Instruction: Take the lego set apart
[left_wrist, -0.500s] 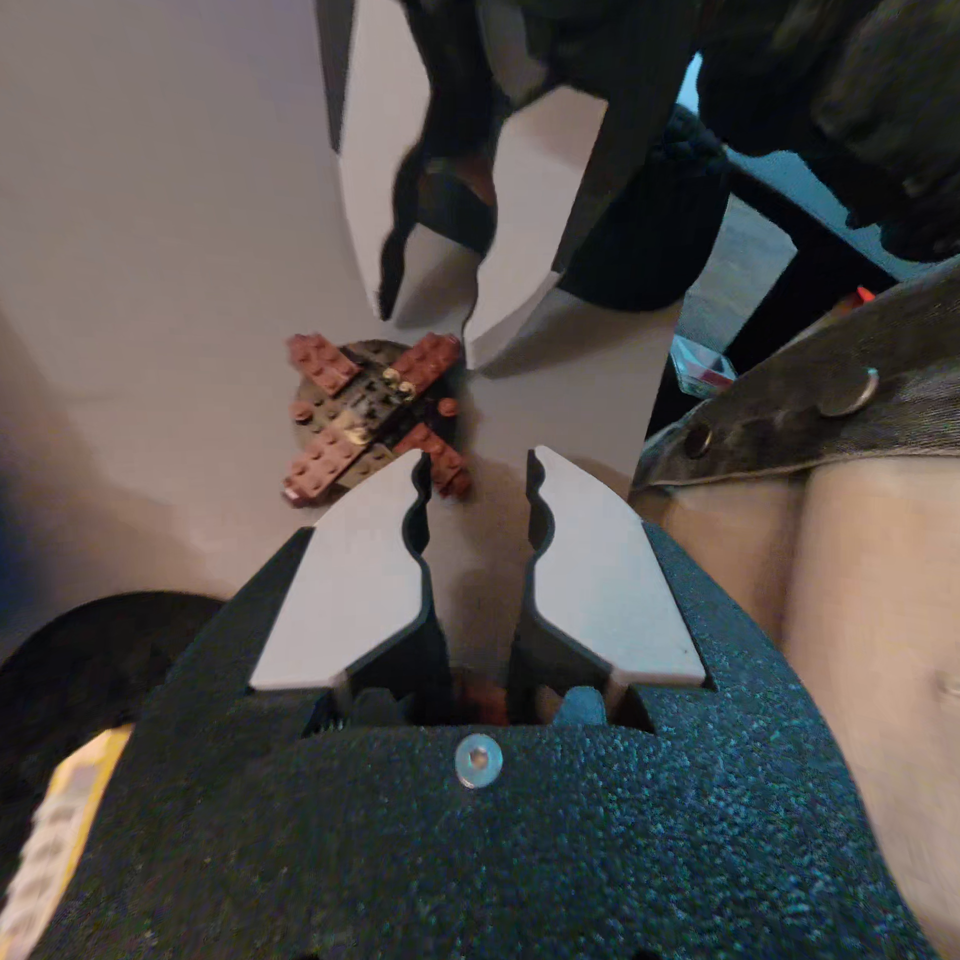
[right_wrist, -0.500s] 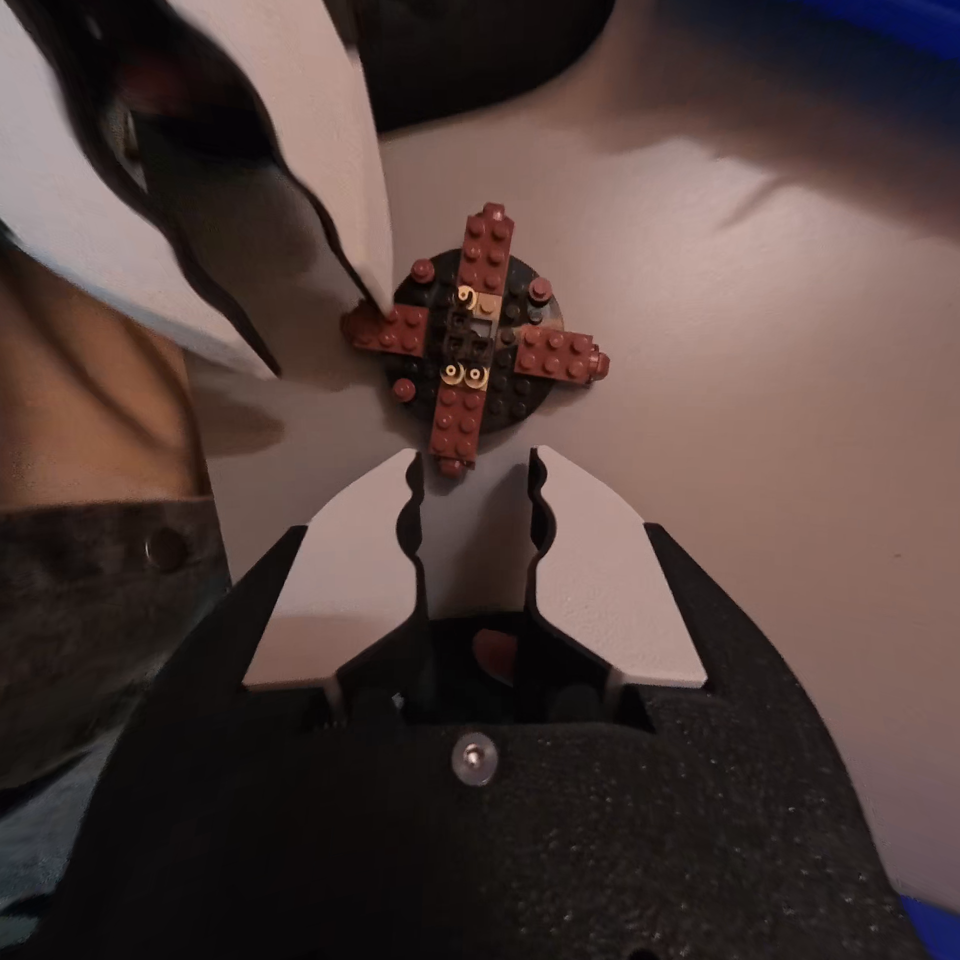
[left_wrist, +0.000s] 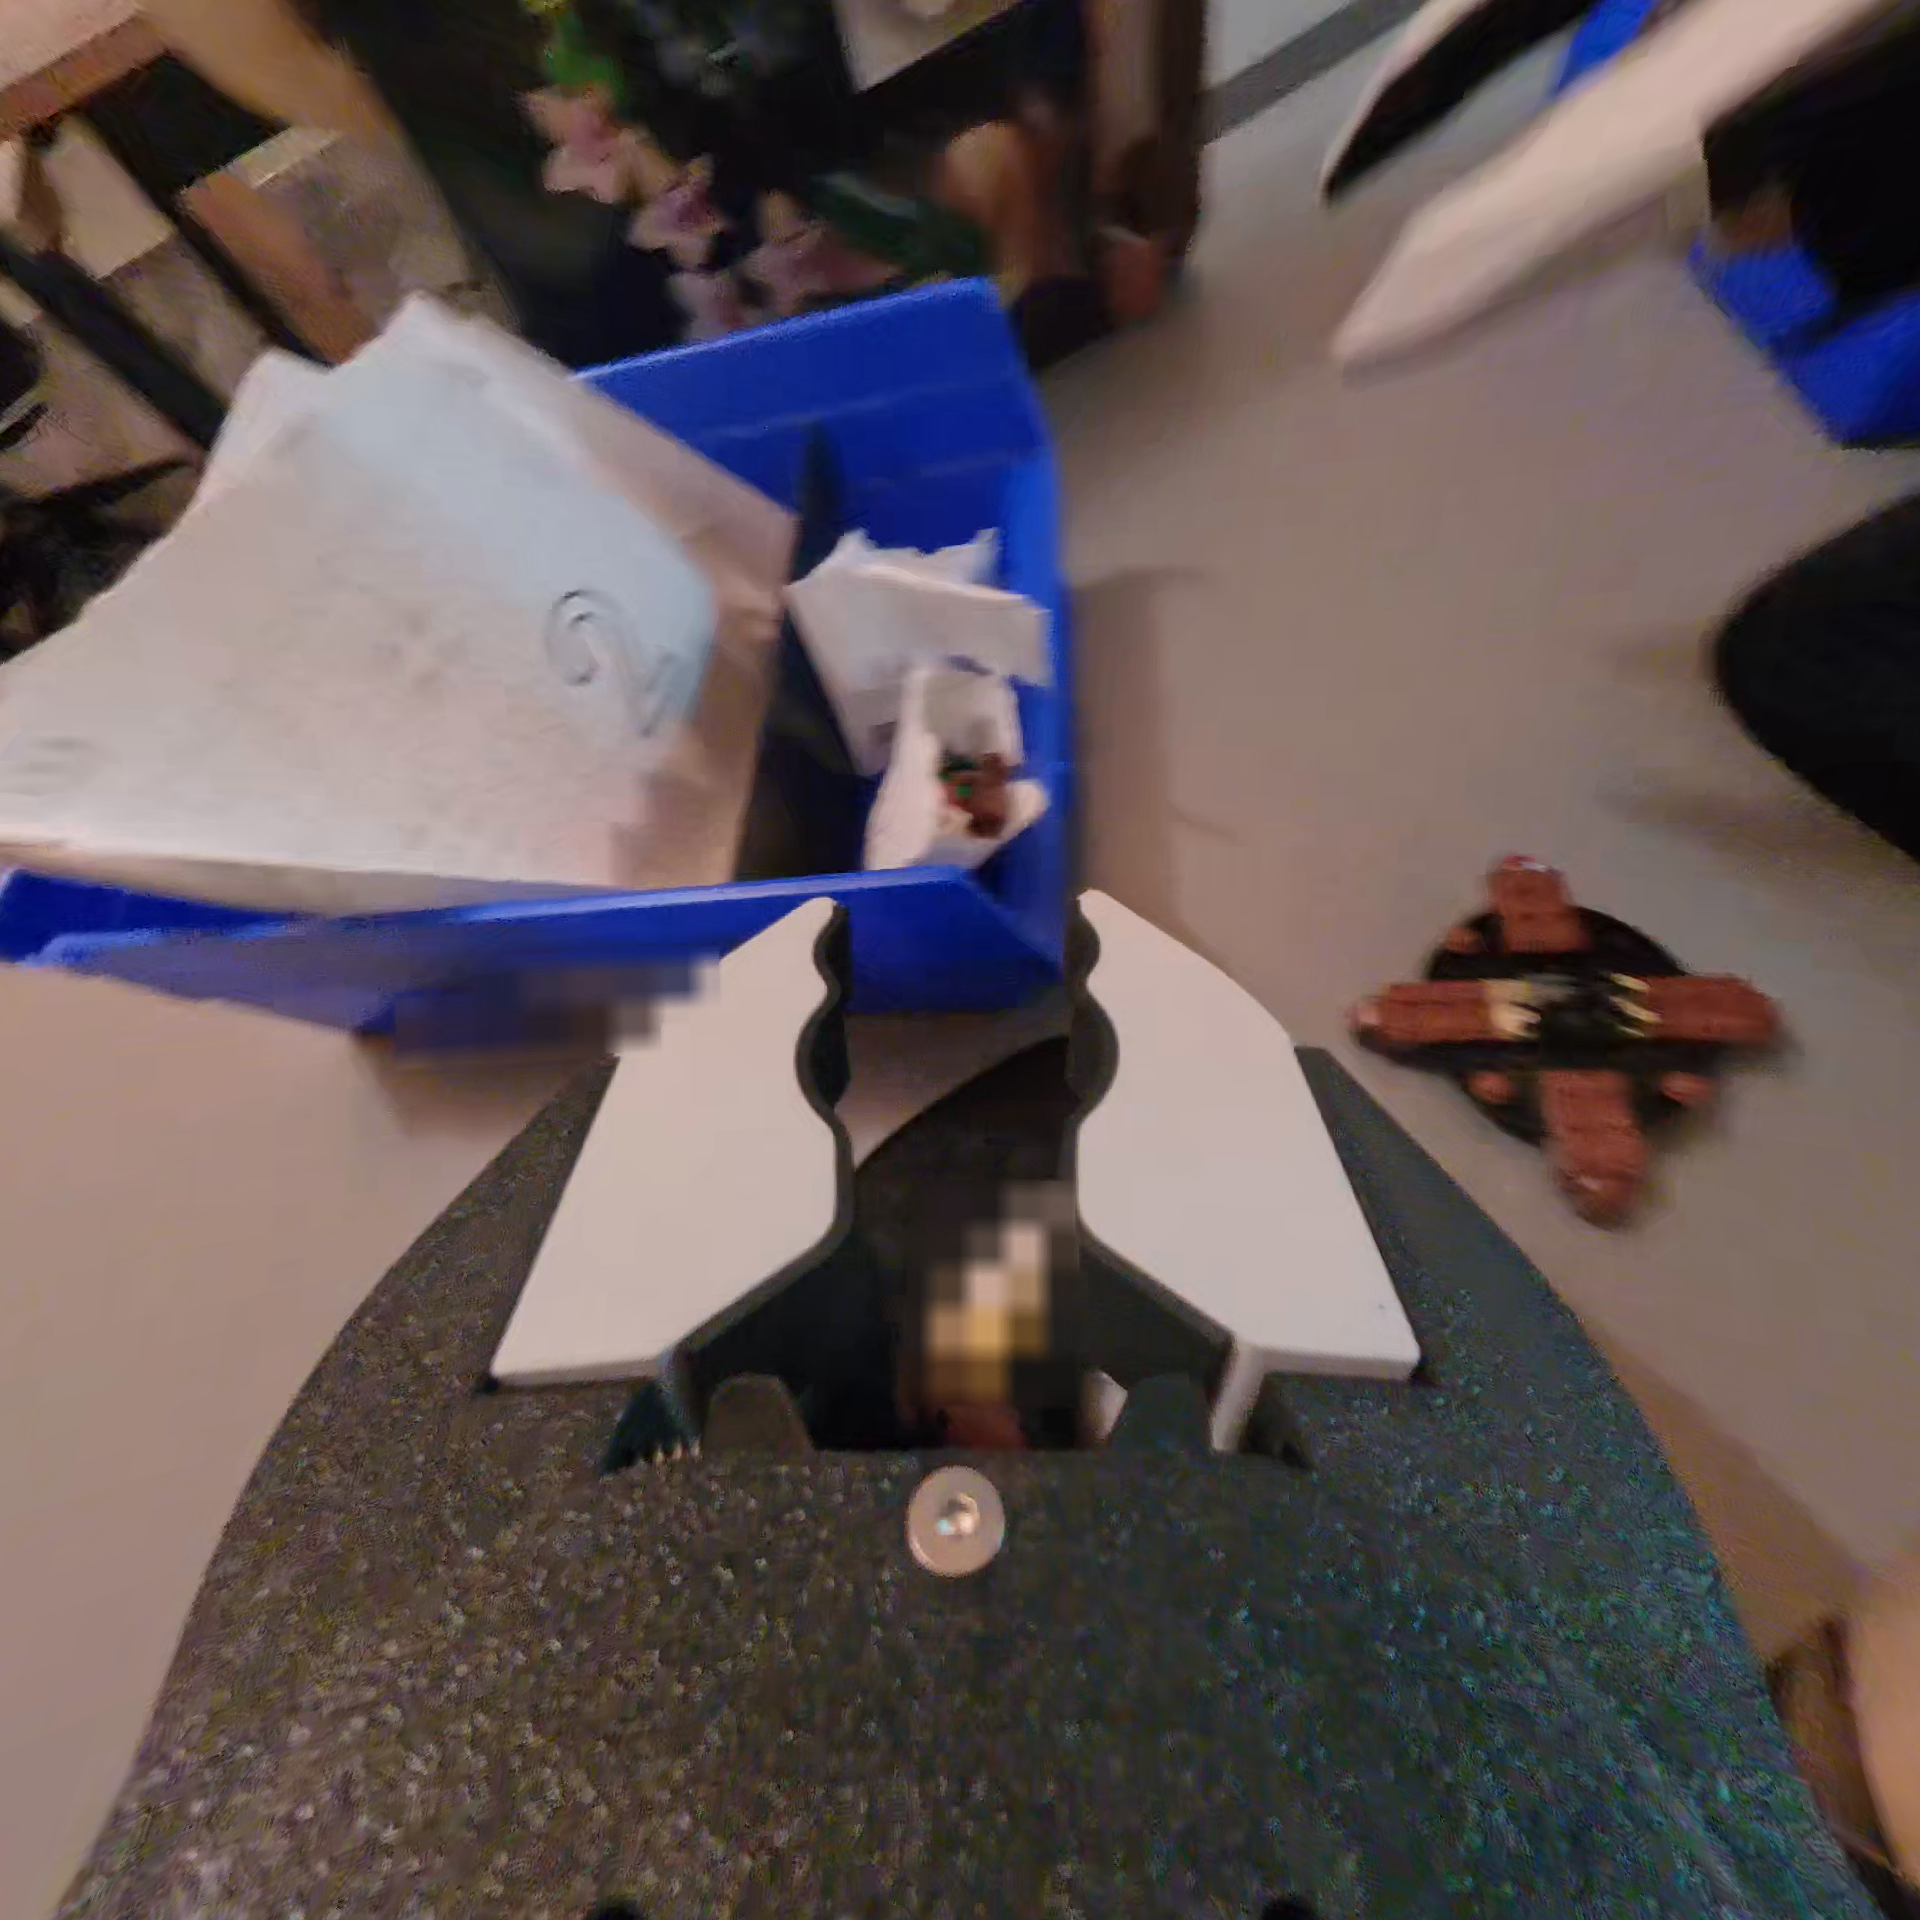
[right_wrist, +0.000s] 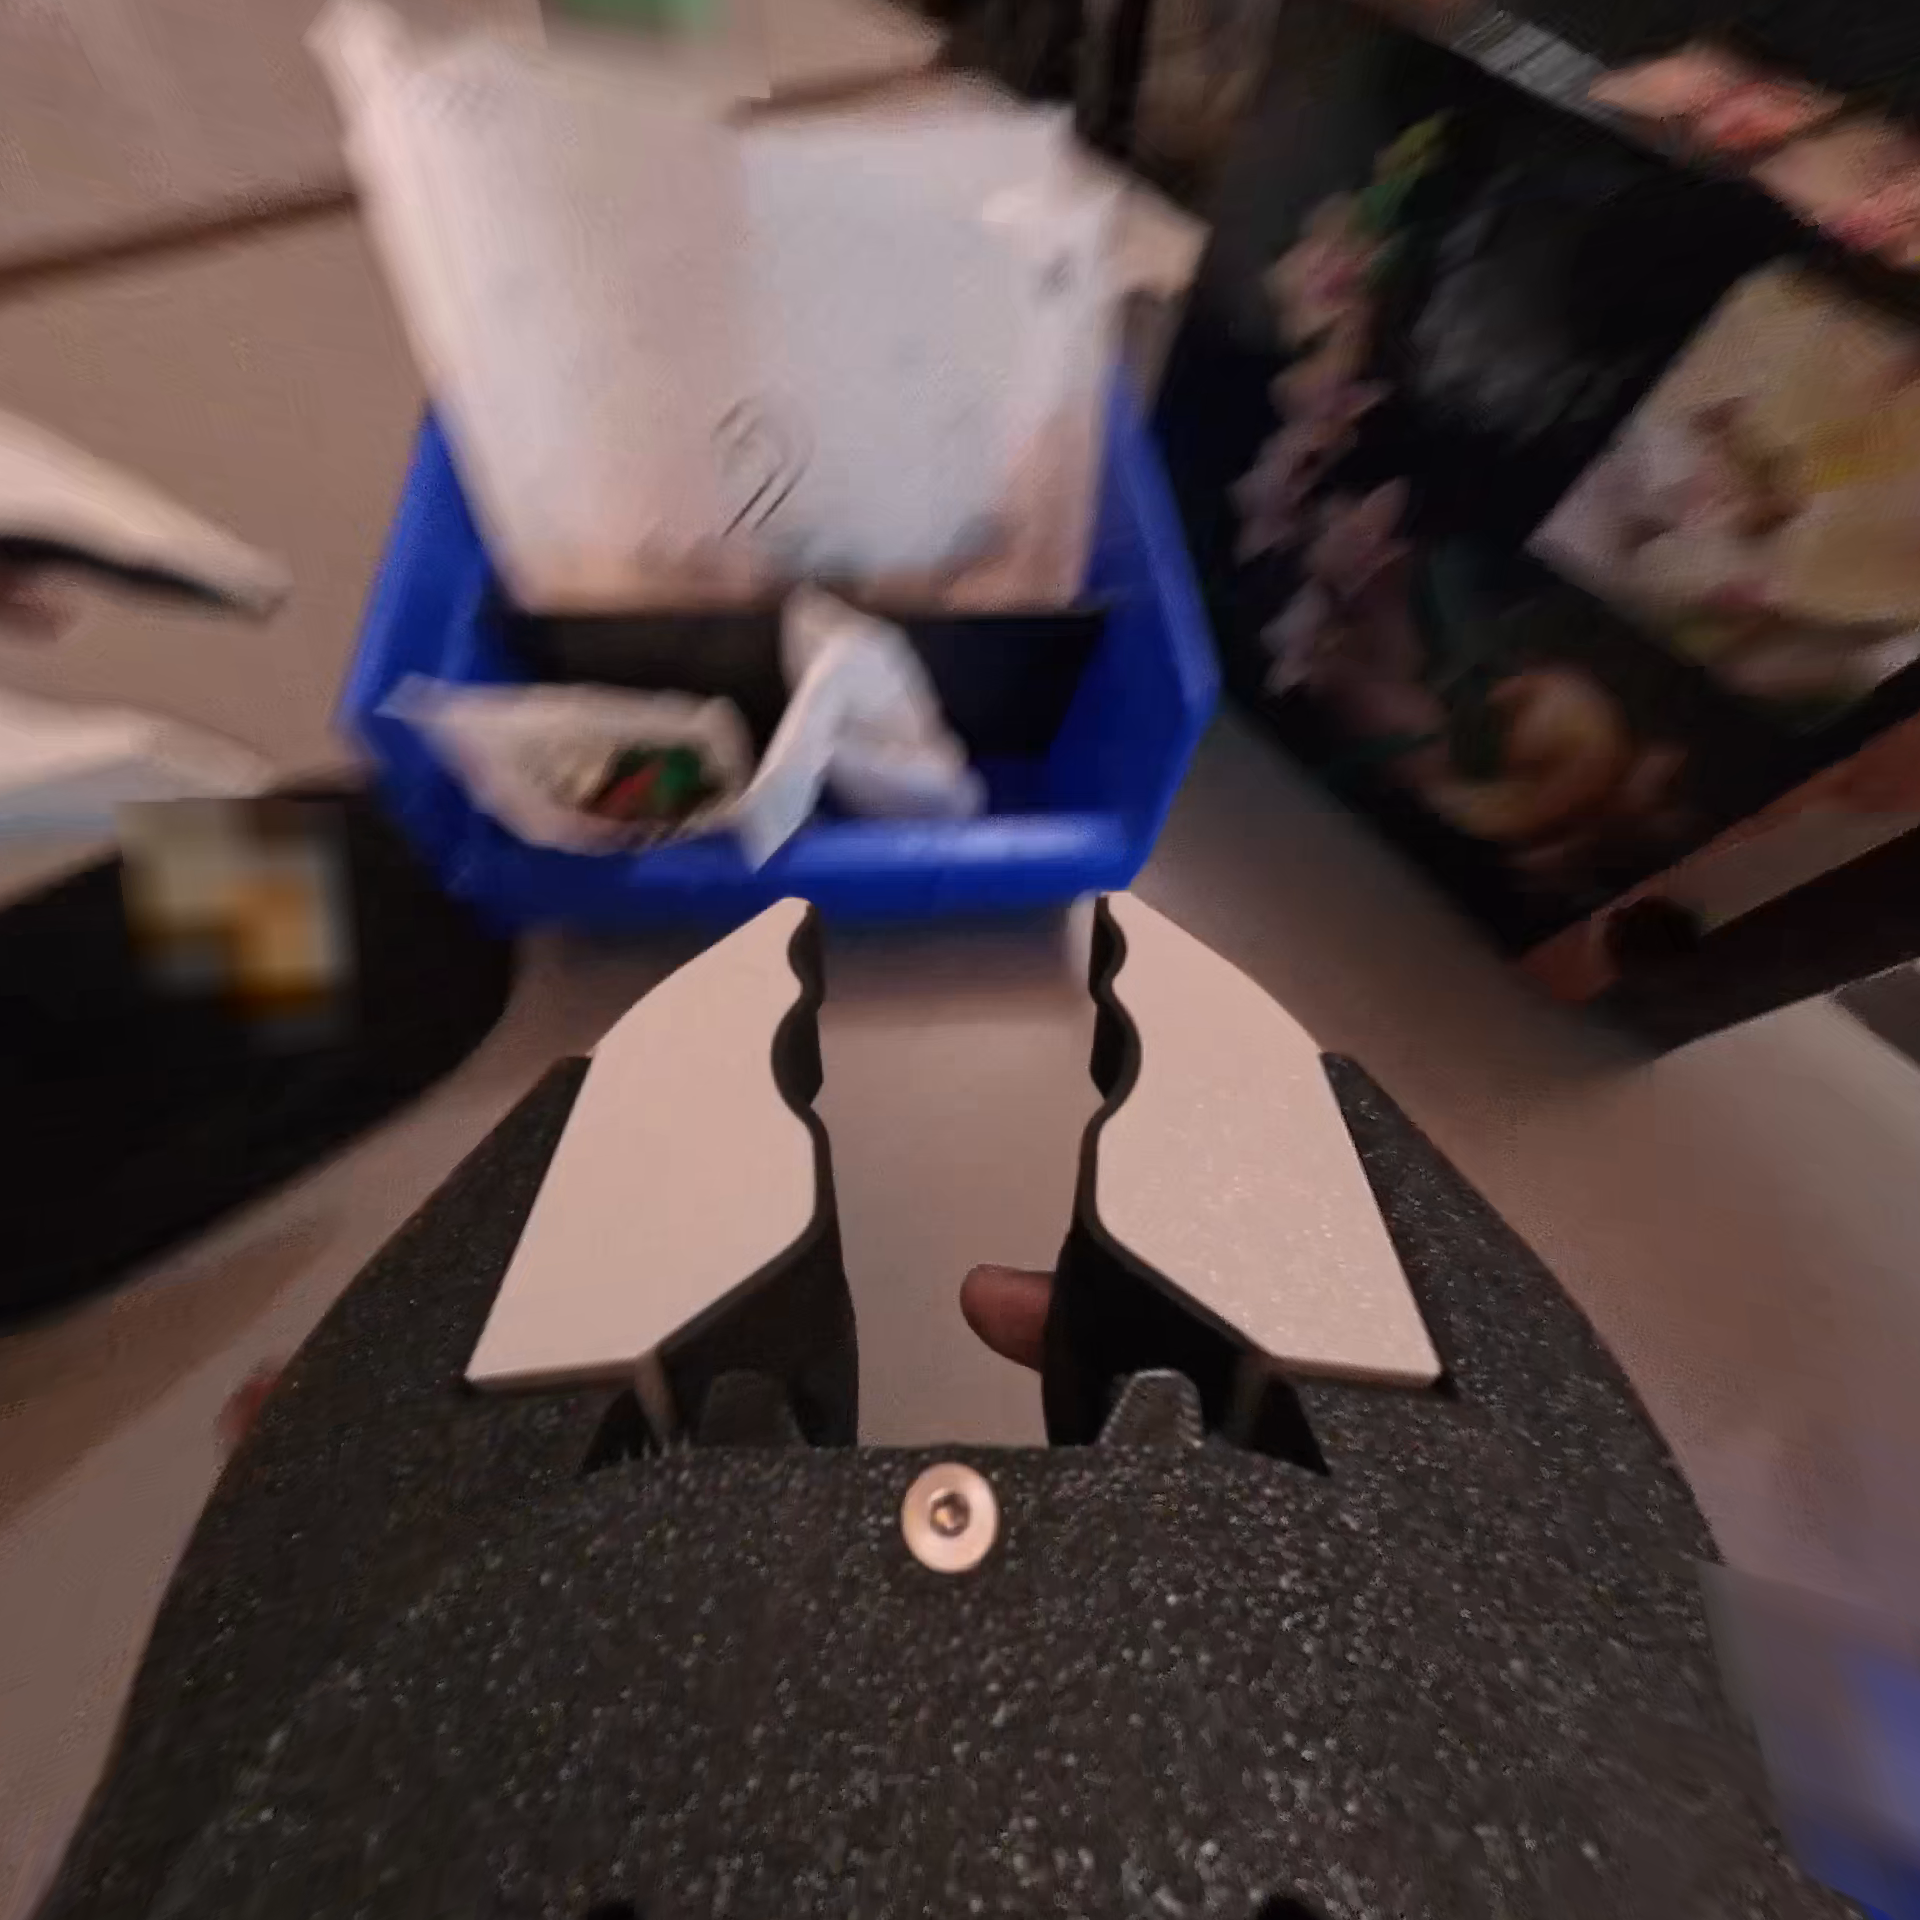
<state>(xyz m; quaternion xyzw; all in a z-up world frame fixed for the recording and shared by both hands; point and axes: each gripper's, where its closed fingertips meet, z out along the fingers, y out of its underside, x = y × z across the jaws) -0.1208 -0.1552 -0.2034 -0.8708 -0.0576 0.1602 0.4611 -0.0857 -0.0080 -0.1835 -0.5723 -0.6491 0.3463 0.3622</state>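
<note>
One lego set (left_wrist: 1564, 1023): round black base, two crossed brown strips. Two blue bins: one (left_wrist: 914, 436) near, second (left_wrist: 1860, 353) at far right. Two grippers: left (left_wrist: 956, 914), right (right_wrist: 951, 909). White bags in near bin: count unclear.

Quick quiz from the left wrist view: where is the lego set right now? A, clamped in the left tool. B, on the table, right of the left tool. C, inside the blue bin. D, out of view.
B: the lego set lies on the table, right of the open, empty left tool.
</note>
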